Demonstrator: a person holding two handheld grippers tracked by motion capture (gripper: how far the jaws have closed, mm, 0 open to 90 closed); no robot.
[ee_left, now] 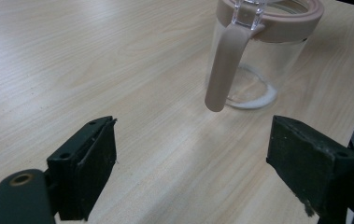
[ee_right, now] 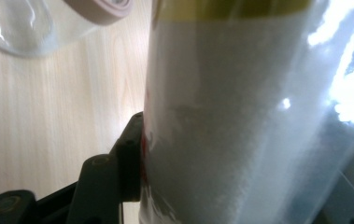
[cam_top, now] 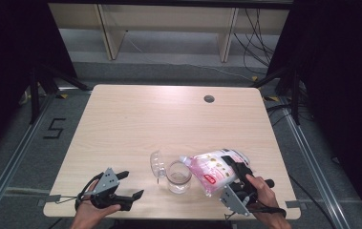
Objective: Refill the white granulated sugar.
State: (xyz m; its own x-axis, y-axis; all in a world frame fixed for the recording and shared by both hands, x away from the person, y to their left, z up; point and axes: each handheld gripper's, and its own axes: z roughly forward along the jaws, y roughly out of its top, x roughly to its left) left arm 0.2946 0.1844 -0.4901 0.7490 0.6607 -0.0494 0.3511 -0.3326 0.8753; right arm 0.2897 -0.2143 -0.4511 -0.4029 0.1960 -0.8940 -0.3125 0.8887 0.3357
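High view: my right tongs [cam_top: 238, 172] clamp bag [cam_top: 215, 168] near surface's [cam_top: 135, 119] front edge, tilted so spout hangs over open jar [cam_top: 178, 176], likely for pouring.

Left gripper view: my left tongs [ee_left: 191, 163] released, idle; jar's lid strap [ee_left: 222, 70] shows.

Right gripper view: white powder inside bag [ee_right: 240, 126].

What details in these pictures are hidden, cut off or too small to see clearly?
- Print on the bag: too small in the high view.
- Right gripper: its far jaw is hidden behind the bag in its own view.
- Jar: its top is cut off by the upper edge in the left gripper view.
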